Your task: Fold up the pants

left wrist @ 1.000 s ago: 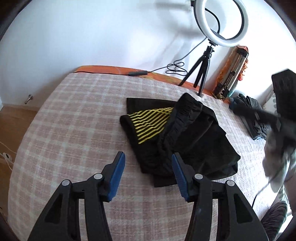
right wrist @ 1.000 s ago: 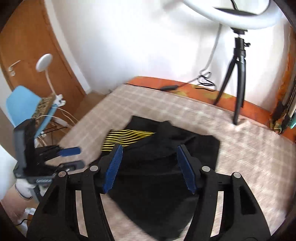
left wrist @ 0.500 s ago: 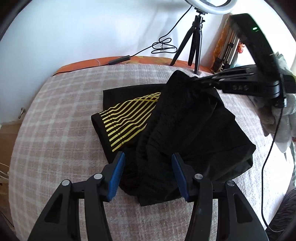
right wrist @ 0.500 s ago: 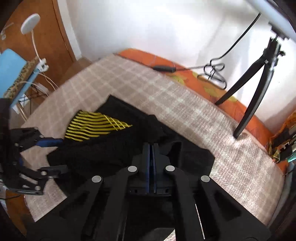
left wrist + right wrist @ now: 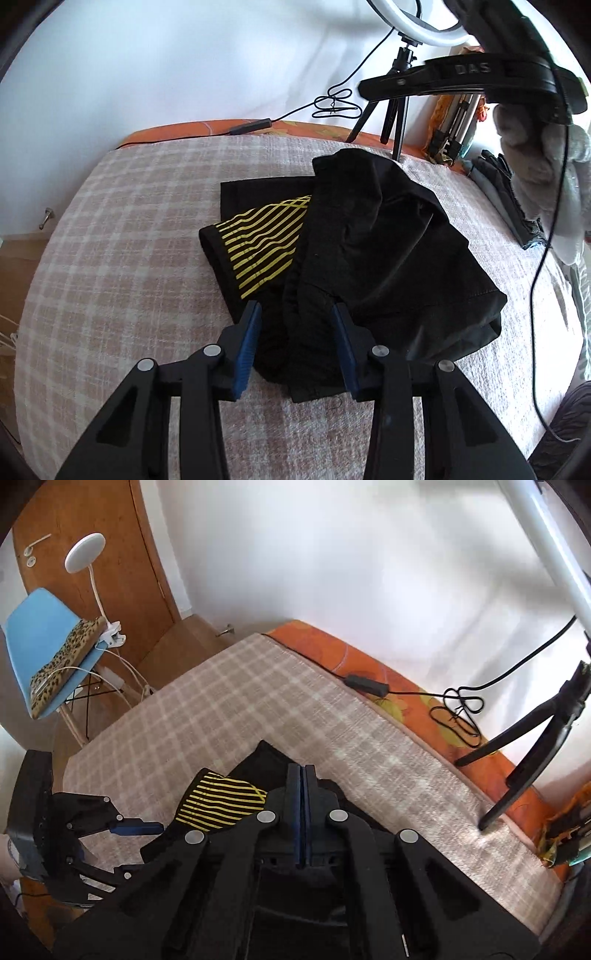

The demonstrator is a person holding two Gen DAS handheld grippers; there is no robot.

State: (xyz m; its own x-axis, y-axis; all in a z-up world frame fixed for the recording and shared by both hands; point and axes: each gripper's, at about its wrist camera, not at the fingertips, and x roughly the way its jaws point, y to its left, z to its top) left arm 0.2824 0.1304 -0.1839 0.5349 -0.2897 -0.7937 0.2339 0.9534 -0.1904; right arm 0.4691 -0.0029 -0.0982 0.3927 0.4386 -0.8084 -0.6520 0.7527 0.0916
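My left gripper (image 5: 295,317) sits at the bottom centre of its view, its blue-padded jaws half spread and just now narrowing, with a bunched fold of the black fabric pants with the yellow striped panel (image 5: 354,251) between them; the pads are not visibly pressing the cloth. The pants lie crumpled in the middle of that frame on the beige checked bedcover (image 5: 129,240), the striped panel to the left of the heap. My right gripper (image 5: 302,775), low in the centre of its own view, has its jaws pressed flat together, and I cannot tell whether any cloth is caught. A white ring light on a black tripod (image 5: 402,92) stands at the upper right.
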